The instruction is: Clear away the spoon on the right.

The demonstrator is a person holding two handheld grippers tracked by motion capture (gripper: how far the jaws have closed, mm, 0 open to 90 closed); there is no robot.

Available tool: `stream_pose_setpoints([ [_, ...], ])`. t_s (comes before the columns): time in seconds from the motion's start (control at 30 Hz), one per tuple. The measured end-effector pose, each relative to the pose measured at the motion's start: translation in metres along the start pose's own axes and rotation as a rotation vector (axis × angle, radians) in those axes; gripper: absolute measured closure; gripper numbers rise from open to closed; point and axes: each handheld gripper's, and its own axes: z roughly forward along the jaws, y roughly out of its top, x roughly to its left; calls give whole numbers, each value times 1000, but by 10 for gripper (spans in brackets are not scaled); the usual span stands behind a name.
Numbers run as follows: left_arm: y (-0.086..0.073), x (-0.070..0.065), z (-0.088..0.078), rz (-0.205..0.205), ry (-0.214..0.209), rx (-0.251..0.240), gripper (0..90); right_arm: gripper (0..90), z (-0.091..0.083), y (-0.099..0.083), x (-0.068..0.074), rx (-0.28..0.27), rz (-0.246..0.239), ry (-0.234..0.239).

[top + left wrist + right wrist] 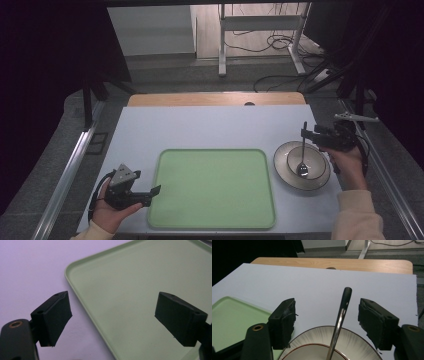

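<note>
Nearest, the left gripper is hanging released at the near-left edge of the green tray, which its own view is cropping. Farther right, the spoon is standing in the bowl on its plate, handle rising up and away. In the right gripper view, the right gripper is bracketing that handle, pads apart from it, and the bowl is running off the bottom edge.

Even, soft overhead light falls on the worktop, while the room's sides sink into near black. The high view is slightly grainy. In the left gripper view the tray beyond the gripper looks soft, tinted violet, with faint shadows.
</note>
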Motion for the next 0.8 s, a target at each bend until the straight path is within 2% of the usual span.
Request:
stream_pose_setpoints([
  [0.23,0,0,0,0,3,1,133,378,16,-2,-15,38,26,16],
  [0.43,0,1,0,-2,6,1,133,405,27,-4,-21,77,39,29],
  [0.53,0,1,0,-2,8,2,133,431,29,-5,-21,86,44,20],
  [0.6,0,0,0,-2,11,1,132,485,31,-5,-21,92,50,13],
  [0.7,0,0,-1,-4,12,-4,132,529,32,-6,-22,95,68,27],
  [0.73,0,1,-1,-6,11,-4,133,569,34,-6,-23,110,77,37],
  [0.8,0,1,-1,-6,11,-4,132,608,36,-8,-24,128,98,28],
])
